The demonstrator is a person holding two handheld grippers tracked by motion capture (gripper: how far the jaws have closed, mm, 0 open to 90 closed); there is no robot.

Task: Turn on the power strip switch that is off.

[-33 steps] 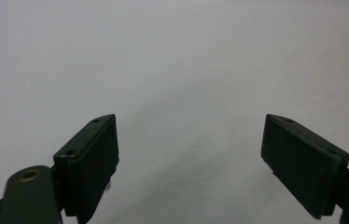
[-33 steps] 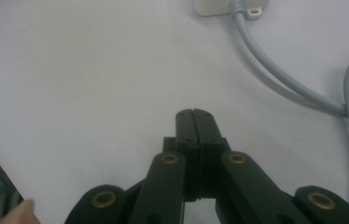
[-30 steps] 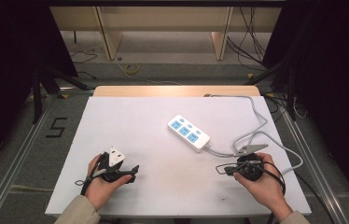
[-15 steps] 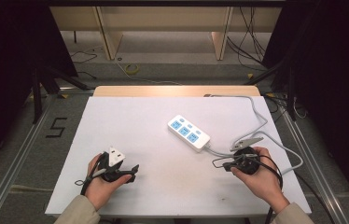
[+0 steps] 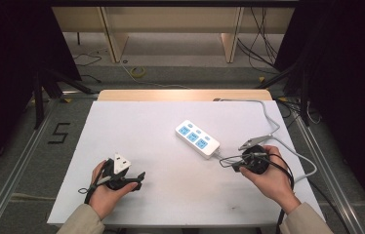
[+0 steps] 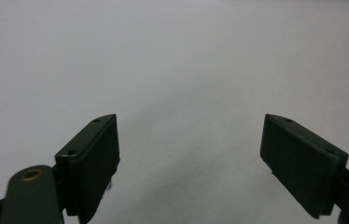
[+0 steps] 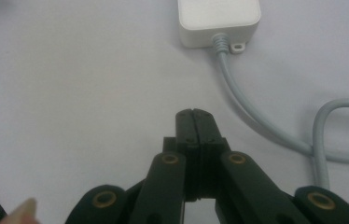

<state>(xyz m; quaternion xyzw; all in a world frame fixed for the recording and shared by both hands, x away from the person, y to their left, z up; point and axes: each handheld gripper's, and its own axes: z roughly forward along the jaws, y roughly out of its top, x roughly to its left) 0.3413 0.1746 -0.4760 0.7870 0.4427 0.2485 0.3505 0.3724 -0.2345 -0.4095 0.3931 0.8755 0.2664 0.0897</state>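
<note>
Left gripper (image 5: 139, 178) low over the near-left of the white table (image 5: 136, 126) — jaws standing wide, nothing between them, bare tabletop ahead in the left gripper view. Power strip (image 5: 197, 139) lies mid-table, white with blue sockets, angled; its grey cable (image 5: 273, 122) loops off to the right. Right gripper (image 5: 225, 162) sits just beside the strip's cable end — jaws pressed together, empty, pointing at that end, tips close to the cable but apart from it.
</note>
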